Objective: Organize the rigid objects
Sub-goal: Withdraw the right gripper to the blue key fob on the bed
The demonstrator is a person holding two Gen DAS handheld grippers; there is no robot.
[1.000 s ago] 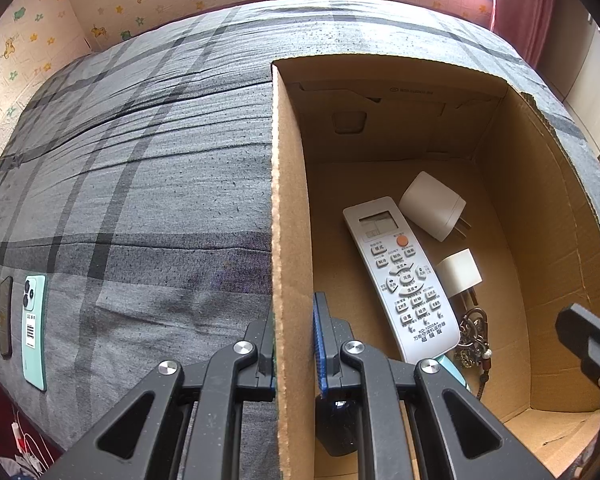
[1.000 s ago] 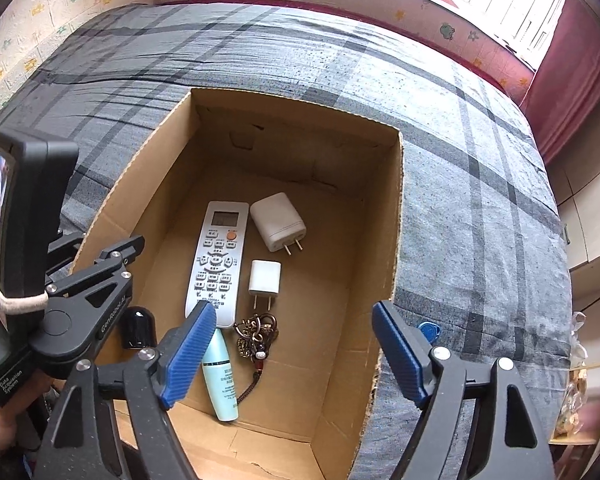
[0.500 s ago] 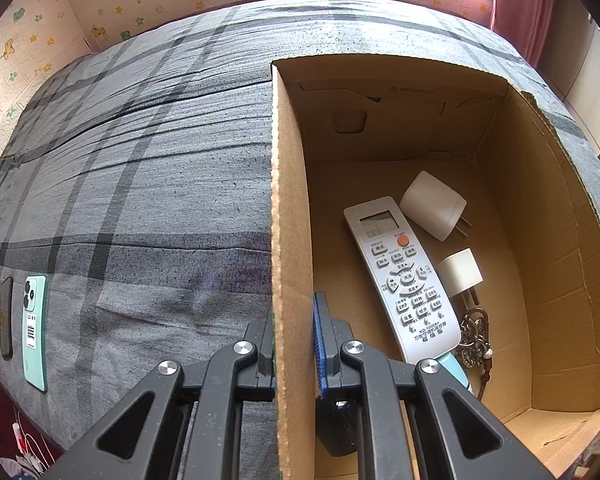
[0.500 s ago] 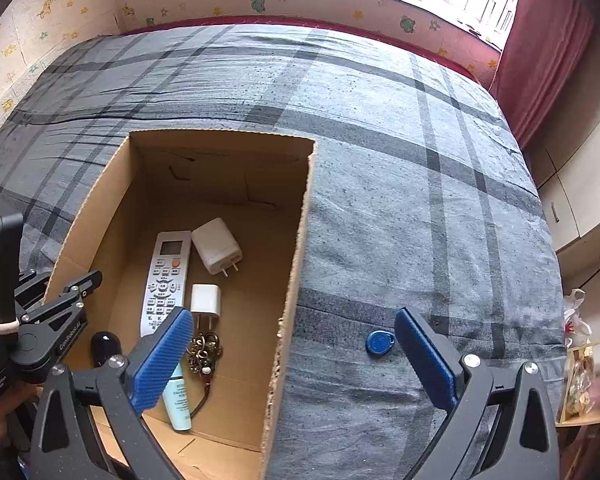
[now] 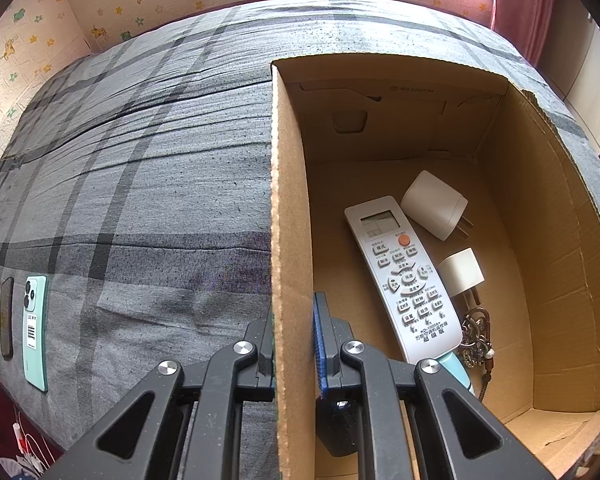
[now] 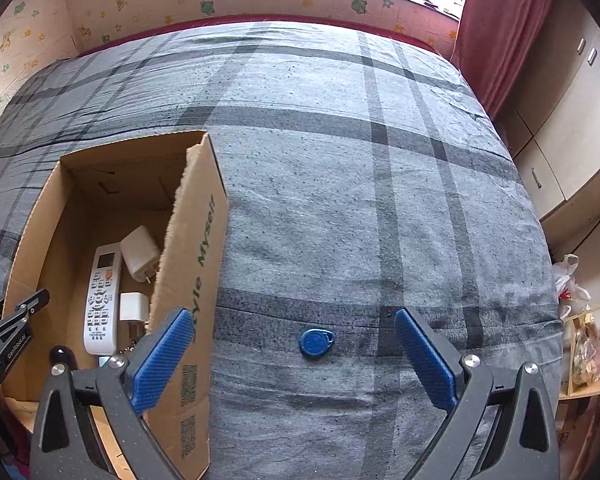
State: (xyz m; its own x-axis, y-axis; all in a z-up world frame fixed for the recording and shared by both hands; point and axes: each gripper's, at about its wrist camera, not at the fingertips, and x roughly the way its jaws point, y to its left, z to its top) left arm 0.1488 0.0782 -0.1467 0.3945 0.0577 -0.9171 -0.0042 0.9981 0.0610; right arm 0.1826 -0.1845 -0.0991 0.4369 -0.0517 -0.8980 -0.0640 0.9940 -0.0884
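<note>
Swung the right gripper (image 6: 294, 364) away from above the cardboard box (image 6: 188, 280) and out over the grey plaid bedcover (image 6: 340, 180); spread its jaws wider on the way, nothing gripped. Hung now wide apart over the blue key fob (image 6: 317, 342), which lay on the cover just beside the box's outer wall. Kept the left gripper (image 5: 294, 344) clamped on the box's left wall (image 5: 290, 220), one pad outside, one inside. Held in the box: white remote control (image 5: 404, 276), large white charger (image 5: 434, 204) beside its display end, small white plug (image 5: 462, 272), bunch of keys (image 5: 476, 336), pale teal tube (image 5: 456, 368), mostly hidden. Left outside on the cover, well apart from the box: mint-green phone (image 5: 34, 328) and dark phone (image 5: 6, 328).
</note>
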